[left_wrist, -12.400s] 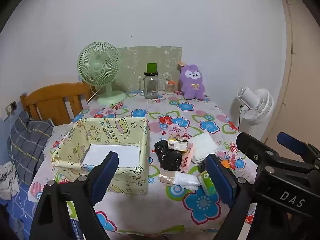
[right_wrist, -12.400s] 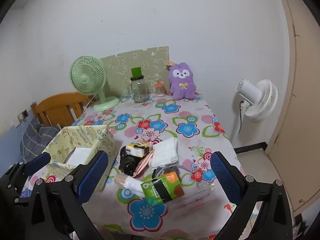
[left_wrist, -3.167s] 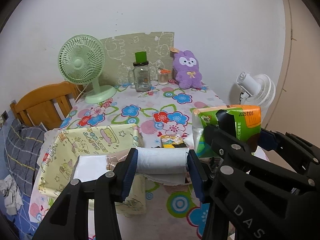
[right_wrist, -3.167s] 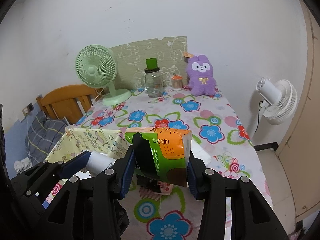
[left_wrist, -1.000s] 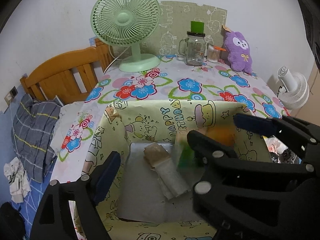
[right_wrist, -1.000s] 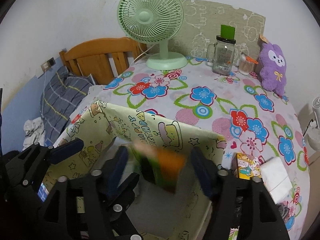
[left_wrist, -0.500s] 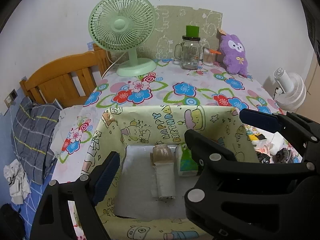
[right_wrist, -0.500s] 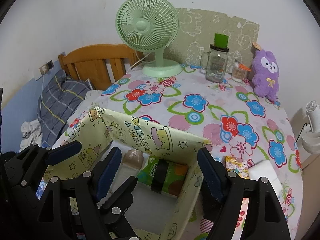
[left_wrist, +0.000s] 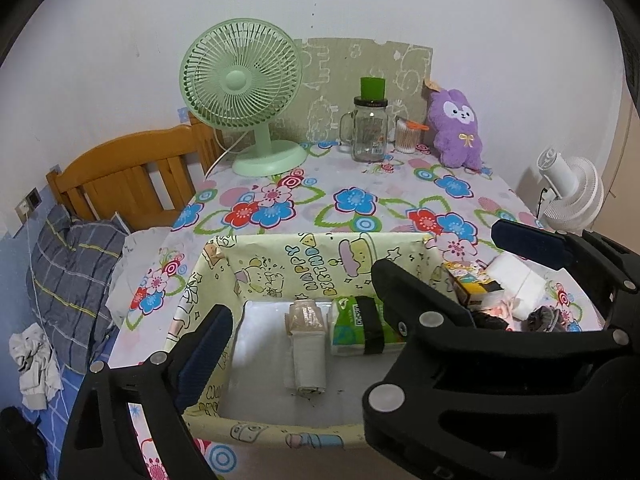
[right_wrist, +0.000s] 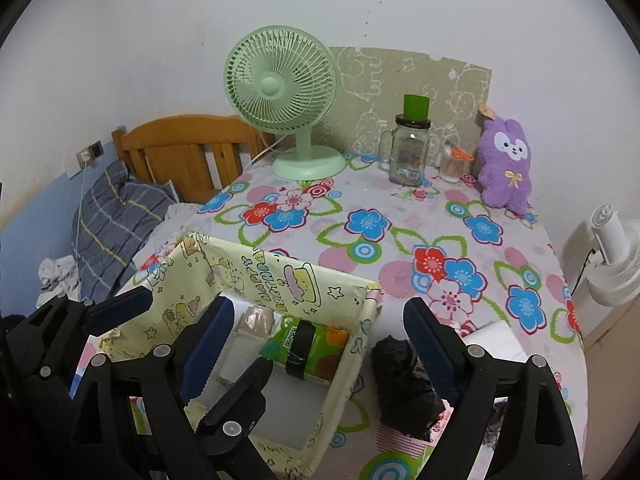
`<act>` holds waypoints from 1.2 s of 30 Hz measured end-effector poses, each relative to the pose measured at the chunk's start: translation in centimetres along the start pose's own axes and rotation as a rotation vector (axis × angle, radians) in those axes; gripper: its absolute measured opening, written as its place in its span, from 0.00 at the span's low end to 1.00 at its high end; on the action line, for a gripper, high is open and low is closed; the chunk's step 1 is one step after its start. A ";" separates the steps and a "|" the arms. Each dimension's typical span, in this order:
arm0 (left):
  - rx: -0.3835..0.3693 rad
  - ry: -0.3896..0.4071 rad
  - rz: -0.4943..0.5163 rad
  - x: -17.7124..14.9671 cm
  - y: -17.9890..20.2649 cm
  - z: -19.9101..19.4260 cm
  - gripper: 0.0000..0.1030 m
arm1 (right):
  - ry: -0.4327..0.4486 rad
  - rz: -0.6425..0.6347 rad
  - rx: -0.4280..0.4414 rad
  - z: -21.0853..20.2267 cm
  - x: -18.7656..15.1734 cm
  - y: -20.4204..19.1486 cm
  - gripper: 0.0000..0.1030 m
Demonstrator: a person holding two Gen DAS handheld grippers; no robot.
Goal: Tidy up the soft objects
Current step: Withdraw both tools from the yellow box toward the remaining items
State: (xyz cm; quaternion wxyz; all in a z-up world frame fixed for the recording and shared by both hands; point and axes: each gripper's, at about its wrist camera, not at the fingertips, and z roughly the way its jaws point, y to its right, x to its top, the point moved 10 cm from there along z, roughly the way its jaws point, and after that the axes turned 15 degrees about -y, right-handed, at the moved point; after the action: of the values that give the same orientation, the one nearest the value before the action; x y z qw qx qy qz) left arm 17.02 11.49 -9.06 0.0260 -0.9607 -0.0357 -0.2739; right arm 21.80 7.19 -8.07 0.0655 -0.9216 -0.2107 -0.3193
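- Since the earlier frame, the white roll (left_wrist: 306, 350) and green tissue pack (left_wrist: 356, 330) have left my fingers; both lie side by side in the yellow box (left_wrist: 280, 268) on the worktop (left_wrist: 360, 192).
- My left fingers (left_wrist: 296, 316) and right fingers (right_wrist: 320, 344) have just been opening and hold nothing.
- I should lift clear of the box walls, then reach for the black bundle (right_wrist: 404, 384) beside it.
- The box reads "HAPPY BIRTHDAY".

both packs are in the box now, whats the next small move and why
Probably swing the right gripper, open and empty, toward the black bundle just outside the yellow box. The roll and green pack already lie inside, and its jaws have just been opening.
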 end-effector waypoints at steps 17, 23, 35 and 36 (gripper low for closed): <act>-0.006 0.069 0.012 -0.8 3.5 -3.3 0.97 | 0.072 0.047 -0.023 -4.3 -2.1 2.9 0.92; -0.011 0.086 0.019 -1.2 5.0 -4.2 0.98 | 0.096 0.061 -0.039 -5.8 -3.0 4.2 0.93; -0.032 0.135 0.032 -2.1 8.0 -6.0 1.00 | 0.151 0.100 -0.072 -8.6 -5.1 6.7 1.00; -0.035 0.136 0.034 -2.2 8.2 -6.1 1.00 | 0.152 0.103 -0.074 -8.7 -5.3 6.9 1.00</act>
State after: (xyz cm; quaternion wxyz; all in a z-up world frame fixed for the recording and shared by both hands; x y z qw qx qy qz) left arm 12.66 2.74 -5.33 0.0163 -0.9407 -0.0128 -0.3385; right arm 16.11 -3.06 -4.37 0.0633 -0.9062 -0.1455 -0.3920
